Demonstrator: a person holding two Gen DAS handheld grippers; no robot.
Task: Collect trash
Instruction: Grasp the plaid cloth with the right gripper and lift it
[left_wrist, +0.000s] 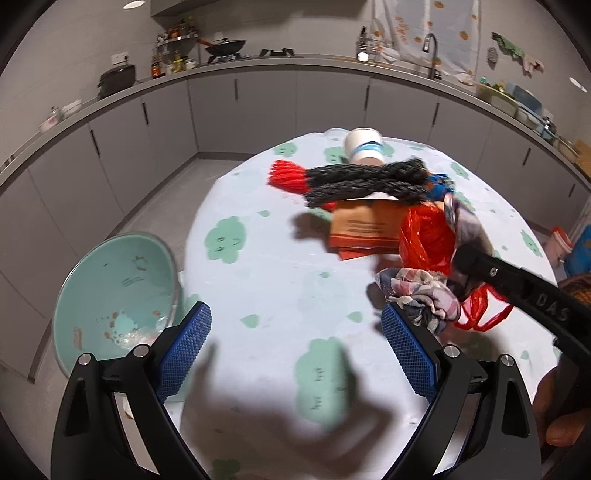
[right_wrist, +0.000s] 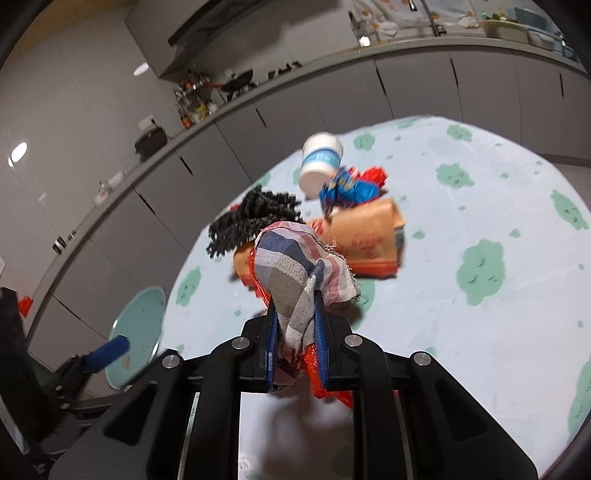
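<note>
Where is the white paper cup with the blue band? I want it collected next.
The white paper cup lies tipped at the table's far edge, just behind the black-and-red rope bundle.

Both wrist views close, angled down; share table (left_wrist: 266, 280), cup (right_wrist: 320, 162).

Left hand-held gripper (left_wrist: 295, 354) agape — right hand-held gripper (right_wrist: 297, 314) clamped.

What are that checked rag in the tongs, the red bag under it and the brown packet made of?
The checked rag looks like woven cotton, matte, with frayed threads at its edge. The red bag seems thin plastic film: glossy, translucent, crinkled. The brown packet looks like kraft paper, dull and creased, though it may be lined; that cannot be told.
</note>
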